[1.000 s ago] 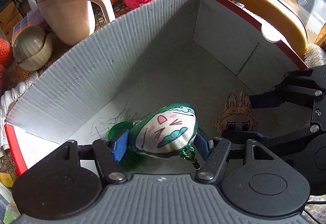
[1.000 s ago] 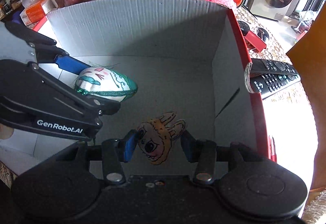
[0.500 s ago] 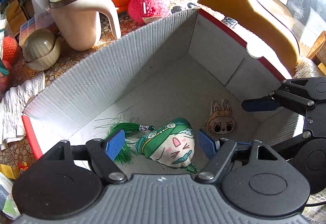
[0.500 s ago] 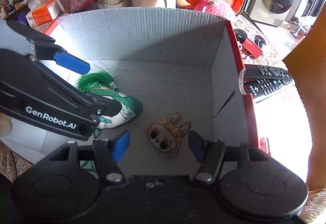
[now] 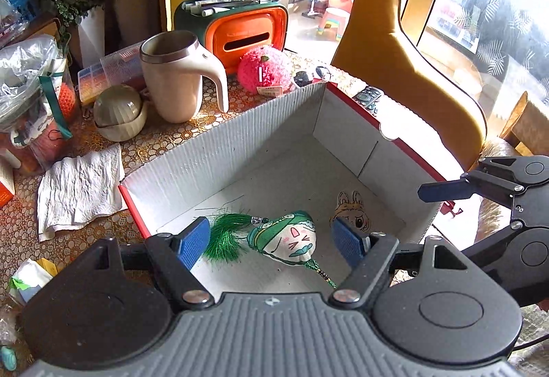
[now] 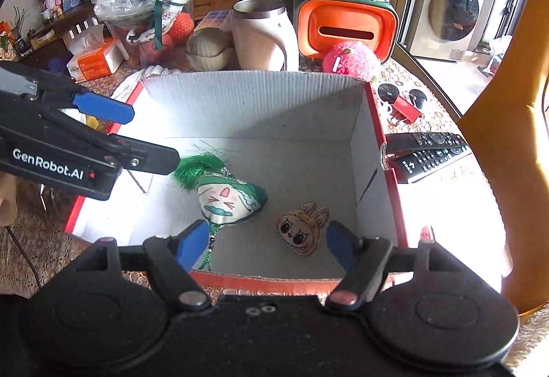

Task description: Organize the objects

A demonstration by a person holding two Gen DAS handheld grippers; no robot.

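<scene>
A white cardboard box with red edges [image 5: 240, 143] [image 6: 254, 95] stands on the table. On its floor lie a green-and-white sachet with a green tassel [image 5: 291, 238] [image 6: 228, 198] and a small tan rabbit-face charm [image 5: 353, 217] [image 6: 302, 231]. My left gripper [image 5: 272, 241] is open and empty, raised above the box's near edge over the sachet. My right gripper [image 6: 266, 245] is open and empty, raised above the box's near edge over the charm. Each gripper shows in the other's view, the right [image 5: 480, 205] and the left [image 6: 103, 137].
Behind the box stand a cream jug [image 5: 178, 75], an orange tissue box [image 5: 247, 34], a pink plush ball [image 5: 264, 68] and a round lidded bowl [image 5: 118, 111]. Two remotes [image 6: 429, 150] lie right of the box. A crumpled paper towel [image 5: 79, 185] lies left. A yellow chair [image 5: 405, 44] stands behind.
The left gripper let go of the sachet, which now lies on the box floor. The right gripper released the charm. Both grippers opened wide and rose back out of the box.
</scene>
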